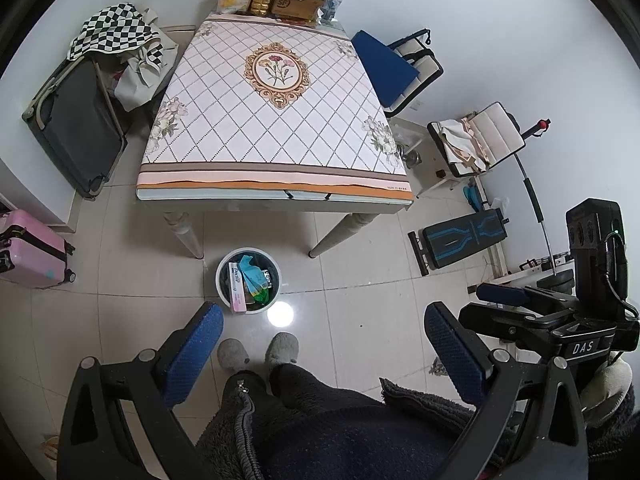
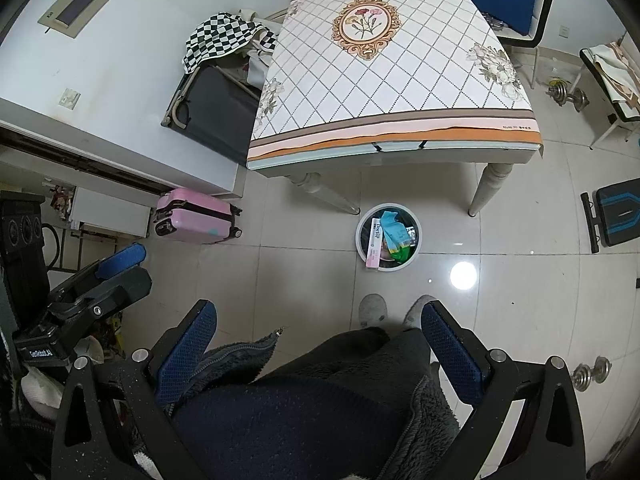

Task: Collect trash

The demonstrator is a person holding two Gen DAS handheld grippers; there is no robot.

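Tiled floor (image 1: 360, 280) beneath both gaping tools (image 1: 324, 344)

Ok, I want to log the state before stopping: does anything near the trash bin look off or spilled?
One thing: a long pink-and-white box sticks up over the rim of the trash bin instead of lying fully inside, also seen in the right wrist view. No spill shows on the floor tiles around it. Both hand-held grippers are open and empty.

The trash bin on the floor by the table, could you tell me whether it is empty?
No, the trash bin already holds a pink-and-white box and light blue and green wrappers.
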